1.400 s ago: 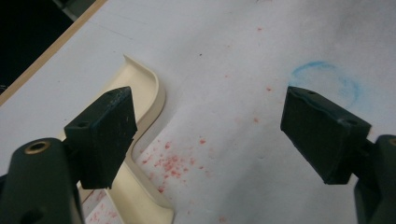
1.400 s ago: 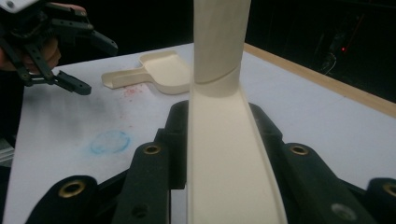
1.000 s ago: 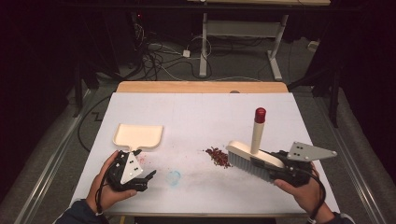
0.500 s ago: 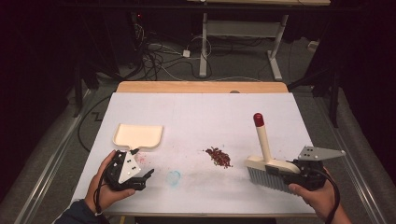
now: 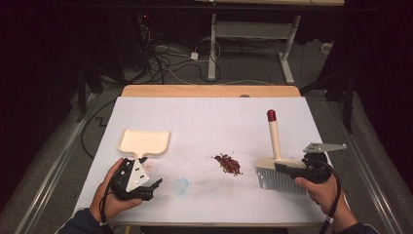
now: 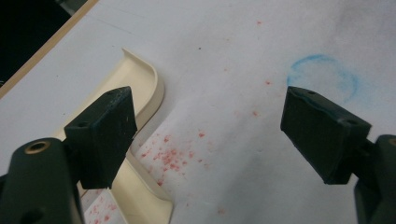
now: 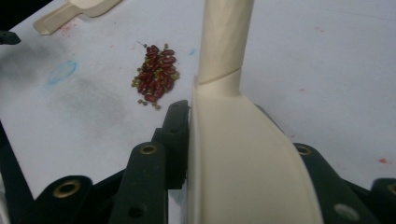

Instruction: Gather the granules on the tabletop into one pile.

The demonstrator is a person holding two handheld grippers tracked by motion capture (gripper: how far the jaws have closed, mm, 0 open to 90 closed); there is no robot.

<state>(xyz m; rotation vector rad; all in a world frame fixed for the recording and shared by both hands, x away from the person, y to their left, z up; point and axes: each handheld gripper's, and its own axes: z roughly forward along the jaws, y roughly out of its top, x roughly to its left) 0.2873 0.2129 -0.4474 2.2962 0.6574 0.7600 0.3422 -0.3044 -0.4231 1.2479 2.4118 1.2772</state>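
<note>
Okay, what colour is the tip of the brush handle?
Dark red, capping the cream brush handle; it shows best in the high view.

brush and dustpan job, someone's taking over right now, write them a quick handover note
Right claw: shut on the brush at its head, red-tipped handle upright, bristles down on the table to the right of the pile.
Left claw: open, holding nothing, beside the dustpan's handle near the front left of the table.
Dustpan: flat on the table, not gripped.
Bean pile: small heap of red beans mid-table, between dustpan and brush, touched by neither.
Done: brush picked up.
Left, as it seems: grip the dustpan, bring it to the pile, sweep the beans in.
</note>
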